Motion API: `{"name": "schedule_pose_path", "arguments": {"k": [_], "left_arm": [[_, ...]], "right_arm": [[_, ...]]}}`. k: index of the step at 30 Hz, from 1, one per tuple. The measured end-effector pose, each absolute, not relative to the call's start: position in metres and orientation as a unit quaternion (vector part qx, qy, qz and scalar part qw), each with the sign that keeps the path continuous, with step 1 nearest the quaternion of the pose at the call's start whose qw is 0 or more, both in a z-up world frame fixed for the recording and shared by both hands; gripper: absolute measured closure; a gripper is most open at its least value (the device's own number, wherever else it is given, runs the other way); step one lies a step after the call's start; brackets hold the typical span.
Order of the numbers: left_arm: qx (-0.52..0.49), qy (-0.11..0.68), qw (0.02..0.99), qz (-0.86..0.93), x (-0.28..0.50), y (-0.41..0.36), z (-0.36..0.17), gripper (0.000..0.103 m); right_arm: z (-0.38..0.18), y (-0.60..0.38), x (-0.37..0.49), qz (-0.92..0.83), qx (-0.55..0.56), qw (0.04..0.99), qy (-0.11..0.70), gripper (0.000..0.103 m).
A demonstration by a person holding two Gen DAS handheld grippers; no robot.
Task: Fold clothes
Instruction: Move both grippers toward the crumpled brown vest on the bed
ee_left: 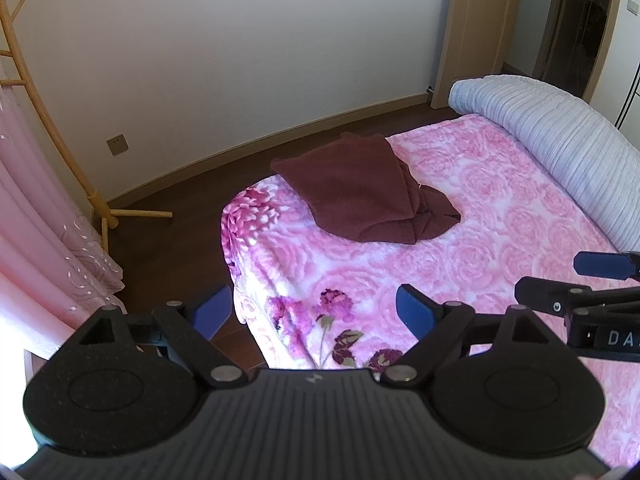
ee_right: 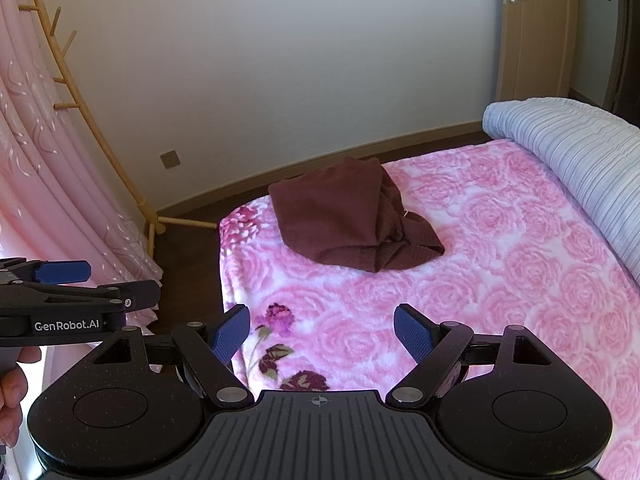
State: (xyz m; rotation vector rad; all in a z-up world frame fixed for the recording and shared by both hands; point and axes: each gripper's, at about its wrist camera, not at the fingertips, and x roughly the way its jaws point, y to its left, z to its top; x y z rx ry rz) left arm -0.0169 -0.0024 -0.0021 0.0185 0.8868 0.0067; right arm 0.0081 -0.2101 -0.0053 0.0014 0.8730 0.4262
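Two grippers hovering over pink floral blanket (ee_left: 500,216), nothing held: left gripper (ee_left: 314,310) jaws spread wide, right gripper (ee_right: 322,332) jaws spread wide too. Maroon garment (ee_right: 344,220) lying crumpled near bed's far corner, well apart from both.

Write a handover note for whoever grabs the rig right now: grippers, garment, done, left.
Left hand-held gripper: open, empty, held above the near corner of the bed.
Right hand-held gripper: open, empty, alongside the left one, also short of the garment.
Maroon knit sweater: lies in a rumpled heap on the pink floral blanket, near the bed's far-left corner, part of it bunched at the right side. Neither gripper touches it.
A rolled grey striped quilt lies along the right edge of the bed.
Done: no tidy fold visible.
Left: reach the sweater, spread it flat, fold it.
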Motion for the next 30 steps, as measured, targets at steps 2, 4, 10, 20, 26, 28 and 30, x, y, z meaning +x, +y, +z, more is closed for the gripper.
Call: {"name": "schedule_pose_path", "arguments": {"k": [2,4,10,20,26,28,30], "left_arm": [[0.01,0.43,0.903,0.003,-0.016,-0.003,-0.003,0.016],[0.01,0.43,0.903,0.002,-0.016,-0.003,-0.003,0.016],[0.011,0.433,0.901,0.001,-0.015,-0.004,-0.006,0.016],[0.008,0.438,0.899,0.012,-0.012,0.0,-0.01,0.016],[0.008,0.439,0.898,0.017,-0.008,-0.001,-0.011,0.016],[0.008,0.44,0.898,0.018,-0.007,-0.002,-0.011,0.016],[0.009,0.441,0.897,0.018,-0.006,-0.003,-0.012,0.016]], "right_arm": [[-0.005,-0.209,0.009,0.204,0.0,0.884,0.42,0.021],[-0.006,-0.209,0.009,0.204,-0.001,0.884,0.421,0.021],[-0.008,-0.207,0.009,0.205,-0.003,0.883,0.422,0.021],[-0.014,-0.206,0.016,0.212,-0.006,0.878,0.429,0.021],[-0.017,-0.206,0.019,0.215,-0.006,0.876,0.432,0.021],[-0.018,-0.207,0.021,0.215,-0.005,0.876,0.432,0.021],[-0.019,-0.208,0.022,0.215,-0.004,0.875,0.433,0.021]]}}
